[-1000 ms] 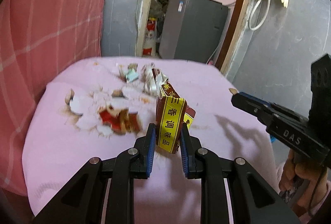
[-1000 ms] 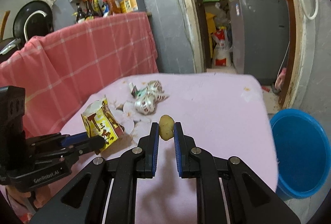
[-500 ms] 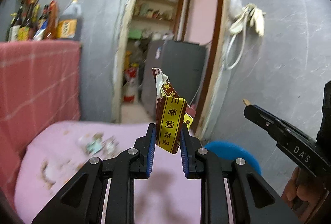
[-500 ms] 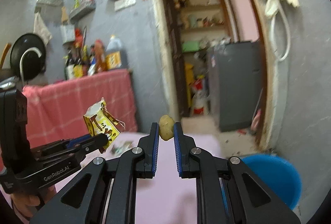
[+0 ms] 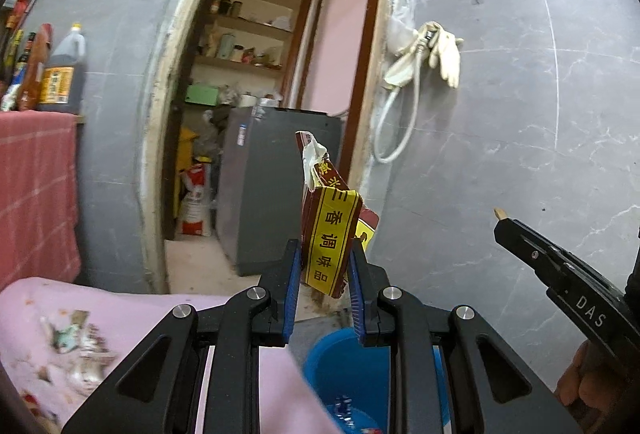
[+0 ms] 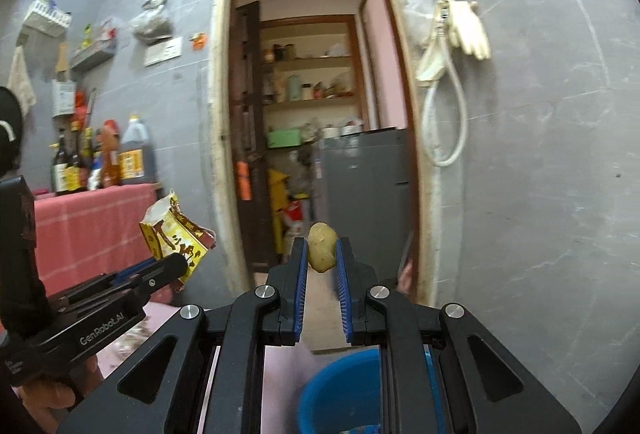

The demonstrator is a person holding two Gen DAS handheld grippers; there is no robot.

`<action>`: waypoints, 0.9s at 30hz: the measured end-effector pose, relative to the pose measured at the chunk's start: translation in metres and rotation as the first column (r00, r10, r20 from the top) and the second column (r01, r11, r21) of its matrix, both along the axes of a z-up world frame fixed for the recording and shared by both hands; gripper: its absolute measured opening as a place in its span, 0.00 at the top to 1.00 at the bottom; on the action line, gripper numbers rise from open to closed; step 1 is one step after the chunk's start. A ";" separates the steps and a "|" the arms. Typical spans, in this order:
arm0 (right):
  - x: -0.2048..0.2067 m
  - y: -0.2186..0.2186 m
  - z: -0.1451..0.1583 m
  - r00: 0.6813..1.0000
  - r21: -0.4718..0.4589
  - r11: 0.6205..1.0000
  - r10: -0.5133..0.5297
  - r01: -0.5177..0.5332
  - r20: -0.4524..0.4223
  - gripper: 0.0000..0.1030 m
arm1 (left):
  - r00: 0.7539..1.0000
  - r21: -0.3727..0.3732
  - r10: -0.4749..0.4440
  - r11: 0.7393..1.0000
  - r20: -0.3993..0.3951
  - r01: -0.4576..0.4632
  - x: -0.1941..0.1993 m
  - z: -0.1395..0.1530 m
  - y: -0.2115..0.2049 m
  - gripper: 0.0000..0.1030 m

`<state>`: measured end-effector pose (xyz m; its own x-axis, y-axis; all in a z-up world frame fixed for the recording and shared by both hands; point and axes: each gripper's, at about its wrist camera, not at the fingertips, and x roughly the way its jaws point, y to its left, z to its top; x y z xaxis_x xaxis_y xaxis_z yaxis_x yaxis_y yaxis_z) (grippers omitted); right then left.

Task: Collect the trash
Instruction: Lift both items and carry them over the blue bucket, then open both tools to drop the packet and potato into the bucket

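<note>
Wrapper stays clamped in left gripper, potato in right gripper; release both only once centred above blue basin.

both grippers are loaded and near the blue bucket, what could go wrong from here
The right gripper pinches a small rounded, potato-like lump only at its sides; it could slip out and miss the blue bucket.

The torn seasoning packet in the left gripper is light and crumpled. The bucket sits beside the pink cloth's edge, so the packet may flutter onto the cloth.
</note>
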<state>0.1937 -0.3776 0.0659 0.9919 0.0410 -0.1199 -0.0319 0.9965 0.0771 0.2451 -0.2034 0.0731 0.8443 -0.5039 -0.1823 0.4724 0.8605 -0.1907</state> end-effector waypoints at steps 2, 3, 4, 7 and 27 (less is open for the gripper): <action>0.003 -0.010 -0.005 0.999 0.003 1.000 -0.029 0.030 -0.012 0.88 | 1.000 0.007 -0.016 1.000 -0.014 0.016 0.005 -0.005 -0.012 0.82; 0.004 -0.014 -0.008 0.999 0.009 0.999 -0.039 0.039 -0.019 0.88 | 0.999 0.010 -0.026 1.000 -0.026 0.026 0.008 -0.008 -0.017 0.82; 0.006 -0.019 -0.012 0.998 0.018 0.999 -0.051 0.051 -0.033 0.88 | 0.999 0.016 -0.035 0.999 -0.041 0.036 0.010 -0.012 -0.024 0.82; 0.009 -0.029 -0.022 0.995 0.029 0.997 -0.076 0.078 -0.068 0.87 | 0.995 0.033 -0.062 0.997 -0.082 0.065 0.018 -0.021 -0.039 0.82; 0.049 -0.067 -0.085 0.942 0.133 0.979 -0.106 0.155 -0.318 0.79 | 0.896 0.099 -0.146 0.974 -0.420 0.205 0.090 -0.088 -0.100 0.68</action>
